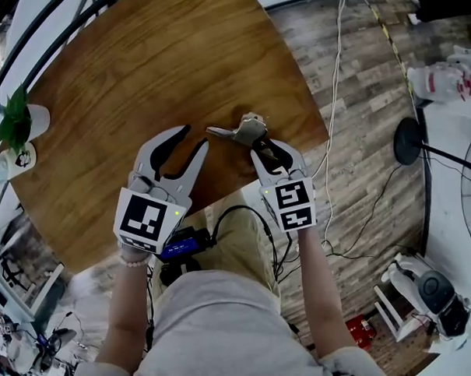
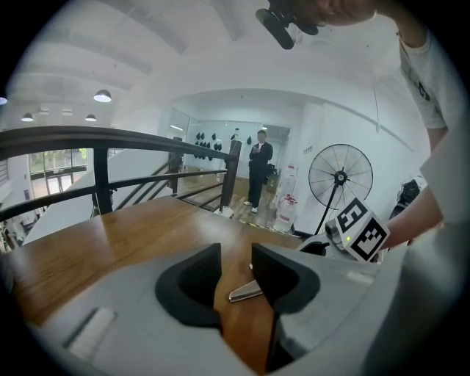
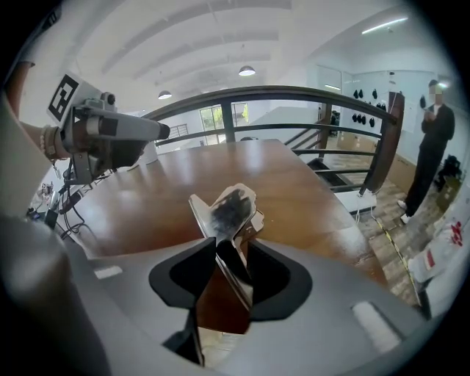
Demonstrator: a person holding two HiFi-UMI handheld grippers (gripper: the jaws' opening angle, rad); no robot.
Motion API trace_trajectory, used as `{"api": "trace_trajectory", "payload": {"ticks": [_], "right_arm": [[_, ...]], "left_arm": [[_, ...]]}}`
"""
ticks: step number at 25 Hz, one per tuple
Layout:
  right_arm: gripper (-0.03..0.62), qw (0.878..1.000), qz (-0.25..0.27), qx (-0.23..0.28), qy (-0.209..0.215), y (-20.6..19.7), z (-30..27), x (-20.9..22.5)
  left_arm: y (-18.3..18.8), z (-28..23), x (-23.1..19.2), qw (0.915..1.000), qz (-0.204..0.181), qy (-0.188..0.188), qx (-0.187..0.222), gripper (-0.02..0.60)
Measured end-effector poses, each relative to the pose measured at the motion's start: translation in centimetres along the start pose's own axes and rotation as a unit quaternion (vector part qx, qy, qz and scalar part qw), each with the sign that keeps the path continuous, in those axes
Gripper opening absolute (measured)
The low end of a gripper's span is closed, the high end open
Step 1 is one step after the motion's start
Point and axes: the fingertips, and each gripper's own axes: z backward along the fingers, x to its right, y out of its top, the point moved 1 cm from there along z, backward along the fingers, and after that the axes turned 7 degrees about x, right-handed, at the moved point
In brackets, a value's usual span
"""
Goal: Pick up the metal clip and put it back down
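Right gripper (image 3: 231, 255) pinching metal clip (image 3: 232, 208), low over the wooden table (image 1: 137, 71) near its edge.
Jaws clamp only the clip's thin near end; the rest sticks out ahead, tilted. Left gripper (image 1: 179, 151) is spread, empty, just beside. Risk: the narrow pinch lets the clip pivot or slip, and a release this near the edge could drop it to the floor.

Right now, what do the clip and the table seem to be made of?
The metal clip looks like bare steel, shiny: grey, thin bent sheet that reflects light. The table looks like wood or wood-look veneer, semi-gloss: brown grain lines, soft reflections.
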Motion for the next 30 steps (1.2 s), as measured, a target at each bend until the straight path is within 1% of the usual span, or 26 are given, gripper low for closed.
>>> {"api": "trace_trajectory", "payload": {"ticks": [6,10,16,22,26,28,30], "right_arm": [[0.155,0.999,0.014,-0.011,0.028,-0.2,-0.1,-0.2],[0.14,0.998,0.024,-0.023,0.048,-0.5,-0.6,-0.6],[0.123,0.998,0.028,-0.028,0.057,-0.6,-0.7,-1.1],[0.109,0.997,0.009,-0.028,0.065,-0.8,-0.5,-1.1],[0.098,0.997,-0.014,-0.026,0.071,-0.9,-0.4,-1.3],[0.087,0.996,-0.025,-0.023,0.077,-1.0,-0.4,-1.6],[0.054,0.996,-0.035,-0.017,0.081,-0.8,-0.4,-1.8]], "left_arm": [[-0.5,-0.2,0.1,0.9999,0.008,0.006,-0.006,0.123],[-1.1,-0.2,0.0,0.9998,0.014,0.005,-0.011,0.123],[-1.1,-0.3,-0.1,0.9999,0.01,0.004,-0.007,0.123],[-1.6,-0.4,0.0,0.9998,0.015,0.001,-0.015,0.123],[-1.8,-0.6,-0.1,0.9998,0.016,0.002,-0.015,0.123],[-1.9,-0.6,-0.1,0.9997,0.016,0.001,-0.016,0.123],[-2.0,-0.7,-0.2,0.9997,0.017,0.0,-0.018,0.123]]}}
